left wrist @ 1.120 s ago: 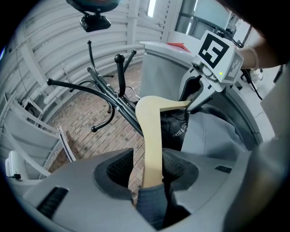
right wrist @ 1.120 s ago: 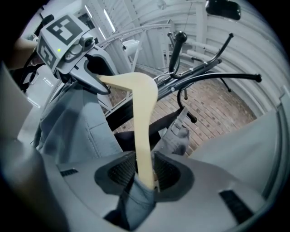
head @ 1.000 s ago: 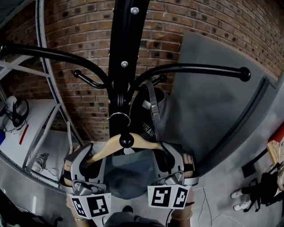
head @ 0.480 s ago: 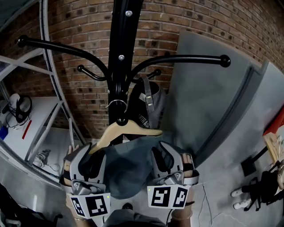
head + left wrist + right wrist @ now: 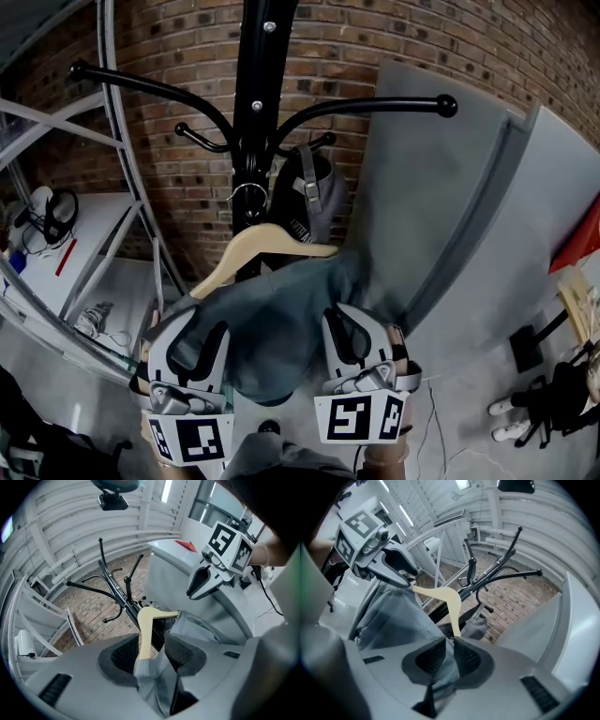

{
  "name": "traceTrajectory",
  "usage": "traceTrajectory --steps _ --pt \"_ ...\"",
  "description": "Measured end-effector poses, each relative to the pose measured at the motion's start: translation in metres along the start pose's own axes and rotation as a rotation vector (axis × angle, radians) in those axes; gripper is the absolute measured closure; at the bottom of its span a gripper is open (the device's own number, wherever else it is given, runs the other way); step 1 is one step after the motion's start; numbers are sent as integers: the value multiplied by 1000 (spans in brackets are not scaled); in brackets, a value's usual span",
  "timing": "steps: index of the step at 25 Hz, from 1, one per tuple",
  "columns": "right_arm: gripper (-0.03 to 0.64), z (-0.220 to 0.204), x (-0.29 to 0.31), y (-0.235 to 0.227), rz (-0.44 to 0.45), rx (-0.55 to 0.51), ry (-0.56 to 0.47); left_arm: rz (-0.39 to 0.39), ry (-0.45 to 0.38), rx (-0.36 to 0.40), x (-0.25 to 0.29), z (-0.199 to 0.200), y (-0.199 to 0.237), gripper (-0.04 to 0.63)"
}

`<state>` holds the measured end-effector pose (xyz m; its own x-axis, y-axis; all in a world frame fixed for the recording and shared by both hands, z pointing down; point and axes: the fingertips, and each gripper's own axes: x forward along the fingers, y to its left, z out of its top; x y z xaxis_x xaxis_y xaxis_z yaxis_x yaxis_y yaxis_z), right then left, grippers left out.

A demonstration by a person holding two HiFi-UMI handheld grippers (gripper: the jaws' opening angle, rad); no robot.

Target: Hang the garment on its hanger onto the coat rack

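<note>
The left gripper (image 5: 195, 339) stands released, its 2 jaws wide apart around the cloth-covered left arm of the pale wooden hanger (image 5: 258, 246). Above, the tall black metal coat rack (image 5: 253, 94) rises before the red brick wall (image 5: 169, 56). The hanger's silver wire hook (image 5: 246, 194) sits against the pole, though whether it rests on a peg is unclear. The blue-grey fabric garment (image 5: 267, 323) drapes from the hanger between both grippers. The right gripper (image 5: 356, 336) is closing, its jaws pinching the garment's fabric at the hanger's right end.
</note>
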<state>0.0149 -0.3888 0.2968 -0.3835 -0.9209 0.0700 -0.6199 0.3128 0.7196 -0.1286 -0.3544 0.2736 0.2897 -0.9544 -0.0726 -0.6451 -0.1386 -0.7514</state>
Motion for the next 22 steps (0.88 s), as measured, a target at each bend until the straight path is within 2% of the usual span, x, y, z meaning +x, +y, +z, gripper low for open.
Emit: traceTrajectory --steps 6,10,16,22 --pt "554 3 -27 4 30 7 -7 -41 6 -21 -23 14 -12 419" --pt "558 7 -41 7 29 -18 -22 -19 -3 -5 -38 23 -10 522" --pt "568 20 -55 18 40 -87 -68 -1 -7 -28 -54 25 -6 591" --pt "581 23 -62 23 49 -86 -85 -13 -4 -28 -58 24 -12 592"
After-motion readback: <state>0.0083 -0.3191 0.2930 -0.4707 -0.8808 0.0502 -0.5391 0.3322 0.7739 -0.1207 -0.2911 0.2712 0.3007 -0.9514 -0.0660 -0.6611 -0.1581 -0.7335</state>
